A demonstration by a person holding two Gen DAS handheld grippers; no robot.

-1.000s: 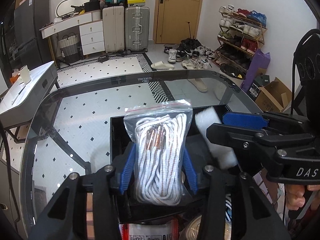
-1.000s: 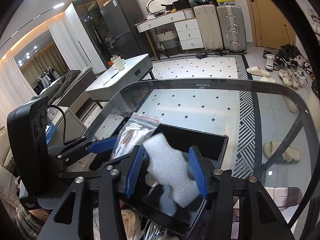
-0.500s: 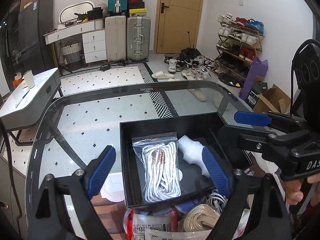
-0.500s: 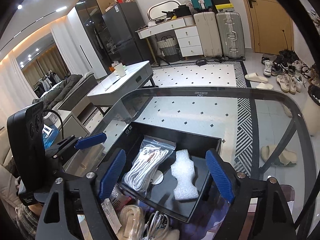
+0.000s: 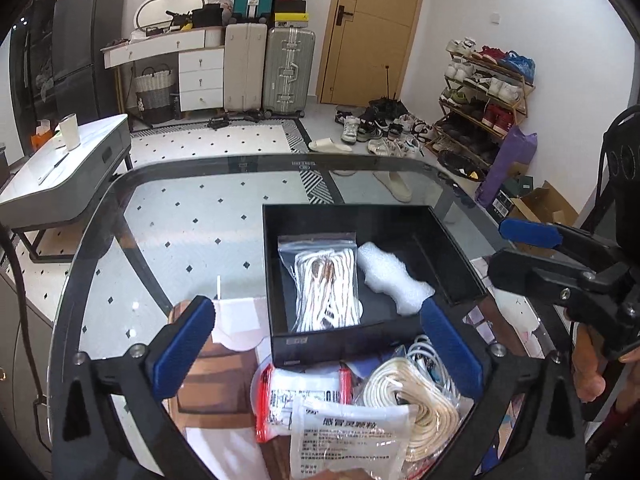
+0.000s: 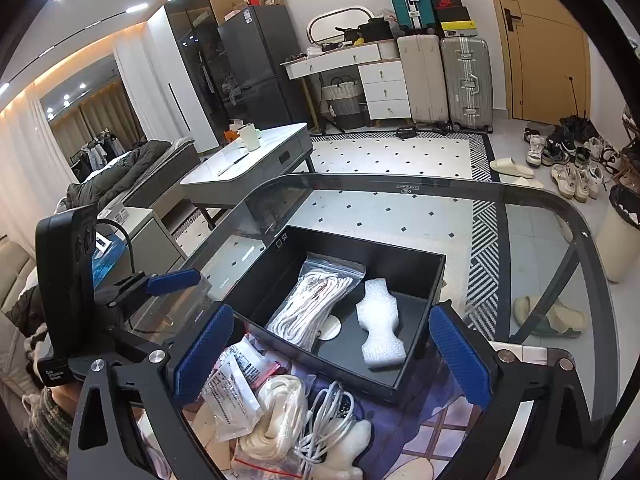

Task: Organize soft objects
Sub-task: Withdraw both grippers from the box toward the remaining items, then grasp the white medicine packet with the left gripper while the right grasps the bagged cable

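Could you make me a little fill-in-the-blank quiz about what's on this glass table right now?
1. The bag of white cord lies inside the black ____.
2. The foam piece lies to the ____ of that bag in both views.
3. Both the left gripper and the right gripper are ____.

Missing words: box; right; open

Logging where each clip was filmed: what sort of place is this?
Most likely a lived-in home, near the entrance: a shoe rack, suitcases by the door, and a glass table.

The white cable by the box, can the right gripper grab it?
Probably yes. The right gripper is open just above the cable, which lies on top of the pile with nothing covering it.
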